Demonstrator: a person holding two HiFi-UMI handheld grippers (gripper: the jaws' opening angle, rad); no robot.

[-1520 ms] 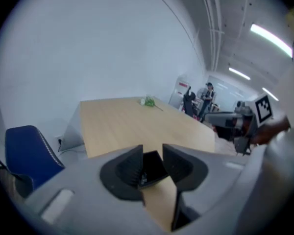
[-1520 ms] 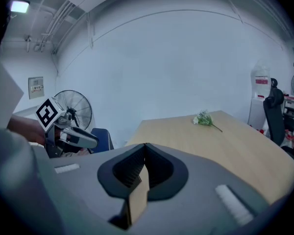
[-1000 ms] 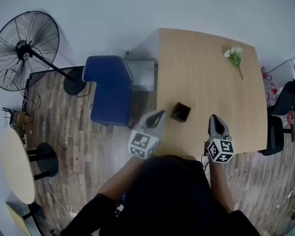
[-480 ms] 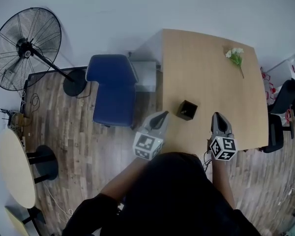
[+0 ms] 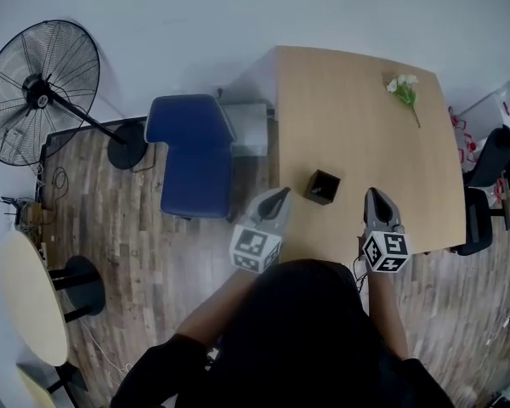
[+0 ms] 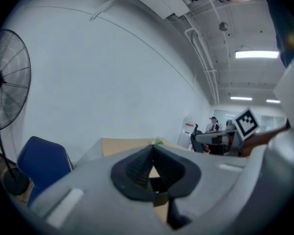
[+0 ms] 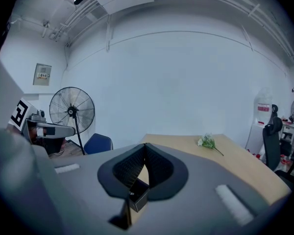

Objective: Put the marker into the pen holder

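A black square pen holder [image 5: 323,187] stands on the wooden table [image 5: 357,126] near its front left part. My left gripper [image 5: 280,195] is just left of the holder, shut, with nothing between its tips. My right gripper [image 5: 373,195] is to the holder's right, also shut and empty. In the left gripper view the closed left gripper [image 6: 153,149] points along the table, and the pen holder [image 6: 159,196] shows below the tips. The right gripper view shows the right gripper [image 7: 145,149] with the pen holder [image 7: 137,198] beneath it. No marker is visible in any view.
A small sprig of white flowers [image 5: 404,87] lies at the table's far right. A blue chair [image 5: 191,155] stands left of the table, with a standing fan [image 5: 38,92] further left. A black office chair [image 5: 484,219] is at the right edge. People sit far off.
The head view has shifted a little. Both grippers stay shut at the table's near edge, on either side of the pen holder.
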